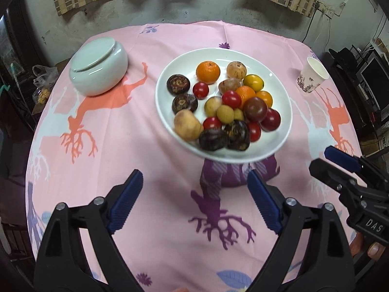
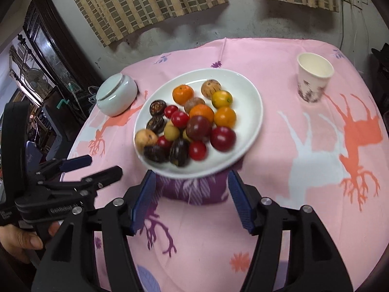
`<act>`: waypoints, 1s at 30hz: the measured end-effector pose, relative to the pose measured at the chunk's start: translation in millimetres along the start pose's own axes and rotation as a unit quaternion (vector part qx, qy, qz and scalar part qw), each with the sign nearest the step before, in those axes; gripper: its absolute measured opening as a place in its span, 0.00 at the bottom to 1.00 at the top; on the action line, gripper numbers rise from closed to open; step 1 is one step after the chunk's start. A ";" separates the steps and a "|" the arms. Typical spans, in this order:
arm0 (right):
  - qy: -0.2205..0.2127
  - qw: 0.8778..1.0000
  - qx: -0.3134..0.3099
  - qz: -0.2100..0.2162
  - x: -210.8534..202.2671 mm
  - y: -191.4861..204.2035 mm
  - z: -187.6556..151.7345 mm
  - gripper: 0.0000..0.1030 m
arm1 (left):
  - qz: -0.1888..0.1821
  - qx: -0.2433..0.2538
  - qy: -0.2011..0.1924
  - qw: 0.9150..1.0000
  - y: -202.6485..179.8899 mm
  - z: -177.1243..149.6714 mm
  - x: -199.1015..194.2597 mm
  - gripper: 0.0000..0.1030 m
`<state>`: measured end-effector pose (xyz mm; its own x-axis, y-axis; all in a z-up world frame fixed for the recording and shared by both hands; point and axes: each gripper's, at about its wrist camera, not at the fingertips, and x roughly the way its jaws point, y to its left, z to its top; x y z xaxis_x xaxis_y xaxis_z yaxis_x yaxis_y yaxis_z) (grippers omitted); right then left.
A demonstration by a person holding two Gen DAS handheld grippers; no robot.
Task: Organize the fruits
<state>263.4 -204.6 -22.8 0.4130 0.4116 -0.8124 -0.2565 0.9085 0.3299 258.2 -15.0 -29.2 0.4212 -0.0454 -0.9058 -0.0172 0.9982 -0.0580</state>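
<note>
2 grippers are kept off the fruit: the left gripper is spread wide and empty, the right gripper half open and empty. Fruit is piled on the plate mid-bench. 1 edge piece should be approached squarely.

White plate heaped with fruit; paper cup well right.

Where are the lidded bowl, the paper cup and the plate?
lidded bowl (image 1: 98,69): left wrist view, its side wall.
paper cup (image 2: 313,82): right wrist view, its outer wall.
plate (image 1: 243,57): left wrist view, bare far rim.
</note>
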 end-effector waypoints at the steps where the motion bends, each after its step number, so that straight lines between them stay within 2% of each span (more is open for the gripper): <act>1: 0.003 1.000 -0.003 -0.005 -5.5 1.1 -8.6 0.61 | 0.002 0.002 0.001 1.000 -0.4 -5.1 -3.7 0.90; 5: 0.010 1.000 -0.003 -0.015 -23.2 1.6 -33.7 0.62 | 0.020 0.015 0.001 1.000 -2.7 -21.3 -17.5 0.91; 12: 0.004 1.000 -0.007 -0.029 -52.4 8.7 -61.0 0.63 | 0.021 0.000 -0.003 1.000 -4.0 -53.2 -45.3 0.98; 16: -0.002 0.999 -0.012 -0.031 -63.9 15.6 -69.9 0.64 | 0.045 0.018 -0.007 0.999 -7.5 -69.5 -53.7 0.98; 22: -0.005 0.999 -0.017 -0.031 -73.6 23.7 -77.4 0.64 | 0.037 0.001 -0.005 0.999 -2.1 -83.8 -67.5 0.98; 25: -0.005 0.999 -0.019 -0.032 -76.9 27.3 -81.5 0.64 | 0.018 -0.024 0.004 1.000 3.4 -90.0 -70.6 0.98; 30: -0.003 0.999 -0.024 -0.032 -78.9 31.7 -86.8 0.64 | 0.016 -0.039 0.001 0.999 7.6 -101.1 -77.1 0.98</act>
<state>146.8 -214.4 10.0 0.4344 0.3529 -0.8287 -0.2700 0.9288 0.2539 133.9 -8.0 -2.2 0.4170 -0.0129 -0.9088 -0.1016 0.9930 -0.0608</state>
